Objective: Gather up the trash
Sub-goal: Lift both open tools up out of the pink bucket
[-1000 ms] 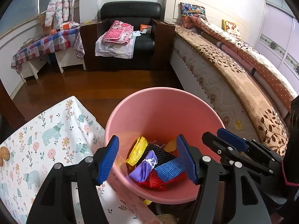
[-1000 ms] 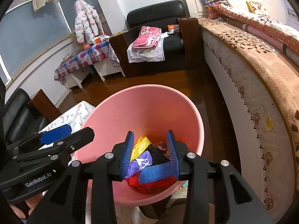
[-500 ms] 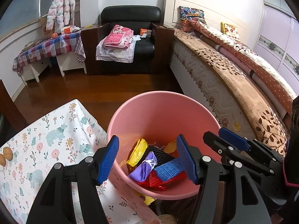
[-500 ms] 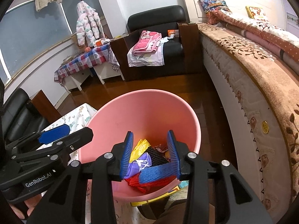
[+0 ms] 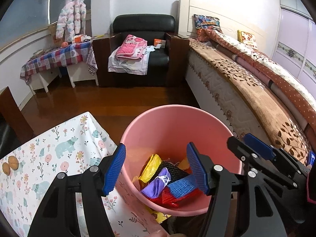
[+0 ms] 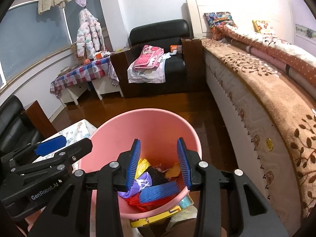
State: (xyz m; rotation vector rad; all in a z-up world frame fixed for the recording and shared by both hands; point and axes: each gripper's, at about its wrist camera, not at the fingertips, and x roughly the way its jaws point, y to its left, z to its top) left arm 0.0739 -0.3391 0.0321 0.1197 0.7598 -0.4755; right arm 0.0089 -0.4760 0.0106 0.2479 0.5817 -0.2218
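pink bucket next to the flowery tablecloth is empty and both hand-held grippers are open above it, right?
Not quite: the pink bucket is not empty. The left wrist view shows wrappers in it, among them a yellow one, a purple one and a blue one. The rest holds: it stands next to the flowery tablecloth, and the left hand-held gripper and right hand-held gripper are open above it.

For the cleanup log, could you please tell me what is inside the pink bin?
The pink bin holds a yellow wrapper, purple wrapper, black, blue and red foam nets; anything beneath is covered.
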